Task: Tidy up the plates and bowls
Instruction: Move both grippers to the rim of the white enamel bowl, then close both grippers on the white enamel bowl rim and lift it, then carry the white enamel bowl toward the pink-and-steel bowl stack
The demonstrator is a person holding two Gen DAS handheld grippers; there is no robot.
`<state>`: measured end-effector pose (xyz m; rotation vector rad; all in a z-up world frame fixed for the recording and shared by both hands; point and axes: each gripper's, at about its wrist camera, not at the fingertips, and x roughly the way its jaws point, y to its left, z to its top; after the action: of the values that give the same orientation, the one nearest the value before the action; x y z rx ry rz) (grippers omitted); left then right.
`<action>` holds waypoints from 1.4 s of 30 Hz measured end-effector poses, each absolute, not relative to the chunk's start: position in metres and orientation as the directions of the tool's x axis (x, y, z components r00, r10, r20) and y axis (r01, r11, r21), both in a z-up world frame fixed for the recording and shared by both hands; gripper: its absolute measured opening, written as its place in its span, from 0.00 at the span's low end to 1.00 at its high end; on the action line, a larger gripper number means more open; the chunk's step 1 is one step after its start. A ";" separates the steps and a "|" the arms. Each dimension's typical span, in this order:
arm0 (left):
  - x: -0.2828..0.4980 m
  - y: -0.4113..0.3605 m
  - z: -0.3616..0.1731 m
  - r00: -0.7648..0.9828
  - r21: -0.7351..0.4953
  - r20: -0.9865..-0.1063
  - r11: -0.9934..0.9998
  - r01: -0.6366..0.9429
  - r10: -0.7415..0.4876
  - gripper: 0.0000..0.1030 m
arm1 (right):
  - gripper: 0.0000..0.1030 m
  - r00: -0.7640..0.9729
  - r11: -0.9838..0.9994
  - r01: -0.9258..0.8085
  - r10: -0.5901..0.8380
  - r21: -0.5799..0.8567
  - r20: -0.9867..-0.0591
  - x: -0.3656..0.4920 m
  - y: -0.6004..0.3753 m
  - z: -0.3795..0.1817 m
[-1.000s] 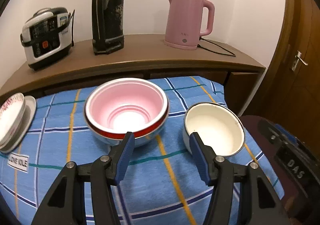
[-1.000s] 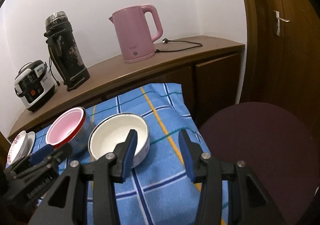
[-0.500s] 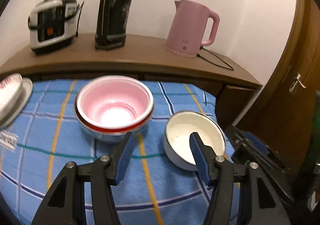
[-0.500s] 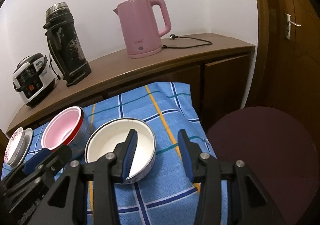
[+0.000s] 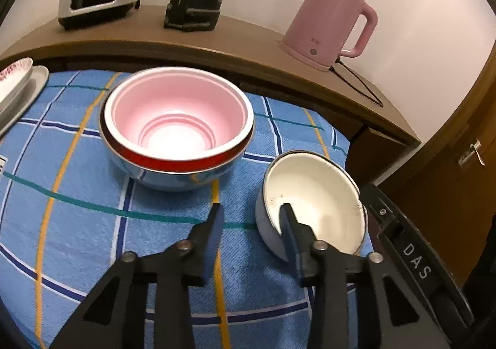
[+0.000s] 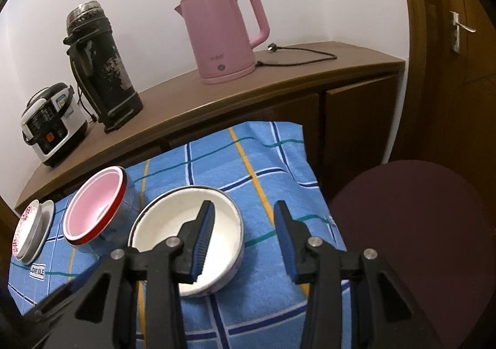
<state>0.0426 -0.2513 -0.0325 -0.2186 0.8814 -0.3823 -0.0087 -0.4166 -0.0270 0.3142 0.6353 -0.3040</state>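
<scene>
Door handle [image 6: 462,27] was seen clearly only by right wrist; white bowl [image 5: 313,203] sat upright, mouth upward, straddled by both spread grippers [image 5: 251,222] [image 6: 243,225]

The left gripper [image 5: 251,222], a black two-finger clamp with blue-padded fingertips [image 5: 214,225], hangs low and level with its jaws parted wide and nothing between them. Its right fingertip overlaps the near left rim of the small white enamel bowl [image 5: 313,194]; whether it touches cannot be told. The right gripper [image 6: 243,231], the same black build with ribbed blue fingertips [image 6: 203,234], sits off to the right, jaws spread apart and empty. Its left finger reaches over the same white bowl [image 6: 173,225]; its right finger stands clear, outside the rim. The right gripper's black body [image 5: 412,253] shows at the left camera's right edge.
</scene>
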 end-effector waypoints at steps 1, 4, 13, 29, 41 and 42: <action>0.044 -0.253 -0.034 0.571 -0.343 -0.708 0.909 0.236 -0.415 0.36 | 0.35 0.761 0.910 0.364 -0.167 0.199 -0.627 -0.005 -0.417 -0.029; 0.046 -0.256 -0.034 0.568 -0.351 -0.706 0.905 0.239 -0.424 0.35 | 0.27 0.747 0.909 0.355 -0.136 0.217 -0.651 0.003 -0.418 -0.036; 0.053 -0.260 -0.043 0.527 -0.378 -0.713 0.886 0.268 -0.463 0.35 | 0.18 0.722 0.897 0.358 -0.091 0.259 -0.686 0.009 -0.424 -0.053; 0.037 -0.249 -0.028 0.514 -0.330 -0.704 0.866 0.375 -0.491 0.20 | 0.11 0.721 0.874 0.376 -0.067 0.309 -0.689 -0.022 -0.408 -0.053; 0.016 -0.221 -0.023 0.544 -0.202 -0.723 0.884 0.422 -0.425 0.20 | 0.11 0.722 0.873 0.331 0.010 0.358 -0.692 -0.048 -0.368 -0.050; 0.015 -0.218 -0.024 0.544 -0.202 -0.723 0.884 0.423 -0.425 0.20 | 0.11 0.721 0.873 0.329 0.014 0.359 -0.693 -0.049 -0.364 -0.051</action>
<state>0.0145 -0.2185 -0.0235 -0.0036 0.8592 -0.5031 -0.0491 -0.3645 -0.0506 0.4886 0.7520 -0.1818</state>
